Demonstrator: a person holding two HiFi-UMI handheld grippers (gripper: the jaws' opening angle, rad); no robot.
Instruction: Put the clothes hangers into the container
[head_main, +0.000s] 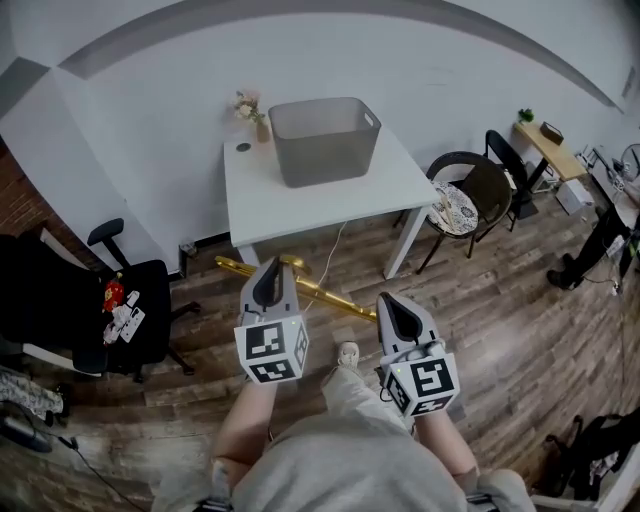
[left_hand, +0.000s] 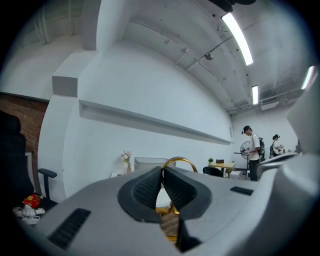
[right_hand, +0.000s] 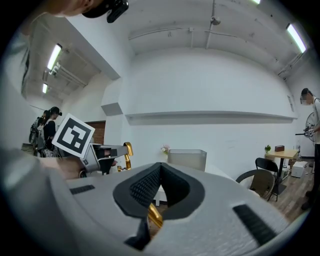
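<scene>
**Head view:** The gold clothes hanger hangs above the floor. Its long axis runs between the left gripper and the right gripper, with one end at each. The grey container stands toward the back edge of the white surface, ahead of both grippers and well apart from them. The left gripper is slightly nearer.

**Left gripper view:** The fingers are clenched on the hanger's gold hook, which arches above them. The container shows just behind the hook.

**Right gripper view:** The fingers are clenched on a gold bar of the hanger, and the container is almost dead ahead. The next move is probably carrying the hanger forward, held level, over the container's rim.
</scene>
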